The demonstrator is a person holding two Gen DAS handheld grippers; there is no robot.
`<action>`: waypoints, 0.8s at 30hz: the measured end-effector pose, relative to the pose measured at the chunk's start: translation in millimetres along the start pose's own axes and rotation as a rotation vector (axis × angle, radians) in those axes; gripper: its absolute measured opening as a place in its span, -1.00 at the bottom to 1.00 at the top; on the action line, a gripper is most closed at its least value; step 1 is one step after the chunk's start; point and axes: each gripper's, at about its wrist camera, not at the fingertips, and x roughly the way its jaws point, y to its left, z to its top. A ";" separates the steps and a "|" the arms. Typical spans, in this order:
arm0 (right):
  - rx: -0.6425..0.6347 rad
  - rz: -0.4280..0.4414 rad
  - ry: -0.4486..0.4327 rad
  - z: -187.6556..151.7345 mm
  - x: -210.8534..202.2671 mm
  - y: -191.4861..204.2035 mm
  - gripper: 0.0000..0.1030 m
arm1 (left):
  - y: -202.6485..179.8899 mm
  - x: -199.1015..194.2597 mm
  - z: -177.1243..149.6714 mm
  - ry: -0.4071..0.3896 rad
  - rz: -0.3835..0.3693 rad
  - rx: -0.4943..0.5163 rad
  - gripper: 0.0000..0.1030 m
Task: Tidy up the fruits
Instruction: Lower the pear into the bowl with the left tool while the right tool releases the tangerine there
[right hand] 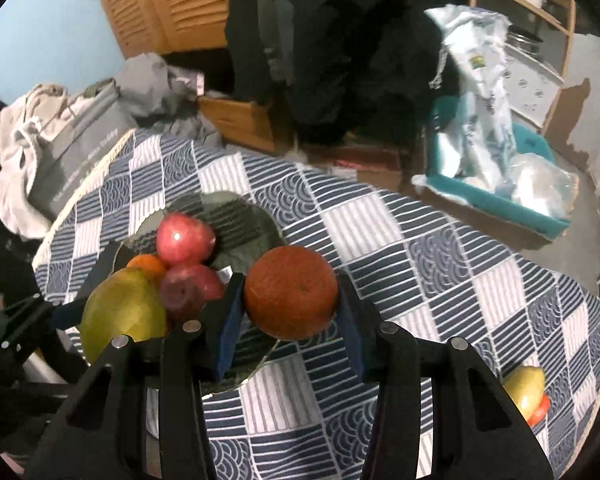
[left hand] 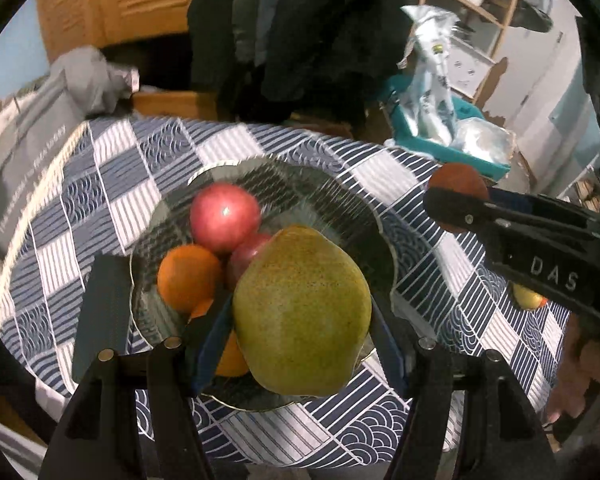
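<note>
Your left gripper [left hand: 300, 312] has its jaws closed on a green-yellow mango [left hand: 302, 312], one pad against each side. The mango hangs over the near part of the glass plate [left hand: 340, 188], above the fruit already there: a red apple [left hand: 225, 217], a second dark red fruit [left hand: 244, 256] behind the mango, and an orange [left hand: 188, 276] at the plate's left. The far half of the plate is bare.

Your right gripper [right hand: 291, 294] has its jaws closed on a dark orange fruit [right hand: 291, 292], held over the plate's right edge [right hand: 260, 364], just beside the mango.

The plate sits on the left part of the desk, on a blue-and-white checked cloth [right hand: 420, 248]. The cloth to the right of the plate is open up to one yellow fruit [right hand: 526, 390] near the desk's right edge. The desk's far edge borders a grey bag [right hand: 80, 148] at left and a teal bin [right hand: 496, 196] at right.
</note>
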 end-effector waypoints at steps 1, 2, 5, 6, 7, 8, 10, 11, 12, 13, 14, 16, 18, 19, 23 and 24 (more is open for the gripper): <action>-0.007 0.004 0.009 -0.9 4.7 3.2 -0.14 | 2.4 3.1 -0.8 0.011 -0.004 -0.009 0.32; -0.014 0.009 0.018 -1.7 9.4 6.4 -0.14 | 4.8 6.9 -2.3 0.020 -0.004 -0.014 0.32; -0.026 0.023 0.042 -4.1 20.5 12.5 -0.14 | 7.5 12.6 -5.6 0.031 0.013 -0.011 0.32; -0.028 0.026 0.049 -4.5 23.4 13.6 -0.14 | 9.3 14.2 -6.8 0.036 0.014 -0.014 0.32; -0.030 0.029 0.059 -5.6 27.5 14.6 -0.14 | 11.2 16.2 -7.9 0.042 0.012 -0.017 0.32; -0.030 0.030 0.065 -6.2 29.9 14.9 -0.14 | 13.6 18.2 -9.1 0.047 0.010 -0.023 0.32; -0.033 0.028 0.078 -7.8 35.2 14.7 -0.14 | 18.0 22.2 -11.1 0.058 0.015 -0.032 0.32; -0.033 0.028 0.084 -8.3 37.5 14.9 -0.14 | 20.1 24.7 -12.3 0.064 0.019 -0.037 0.32; -0.033 0.027 0.088 -8.9 39.7 15.7 -0.14 | 21.8 25.4 -12.9 0.062 0.015 -0.038 0.32; -0.033 0.026 0.095 -10.0 42.3 15.7 -0.14 | 22.4 25.2 -13.1 0.055 0.012 -0.035 0.32; -0.032 0.026 0.099 -10.5 44.1 15.6 -0.14 | 21.6 24.9 -13.1 0.056 0.016 -0.031 0.32; -0.035 0.034 0.111 -12.3 48.2 16.9 -0.14 | 20.8 25.1 -13.9 0.059 0.019 -0.026 0.32; -0.039 0.035 0.121 -13.6 51.3 18.2 -0.14 | 19.9 25.1 -14.2 0.058 0.025 -0.021 0.32; -0.043 0.033 0.127 -14.7 53.4 19.3 -0.14 | 20.0 25.6 -13.6 0.060 0.026 -0.020 0.32; -0.046 0.047 0.157 -18.8 60.8 20.9 -0.14 | 20.3 26.5 -12.6 0.065 0.019 -0.029 0.32; -0.044 0.051 0.161 -19.4 62.0 20.9 -0.13 | 20.2 26.8 -12.3 0.067 0.017 -0.029 0.32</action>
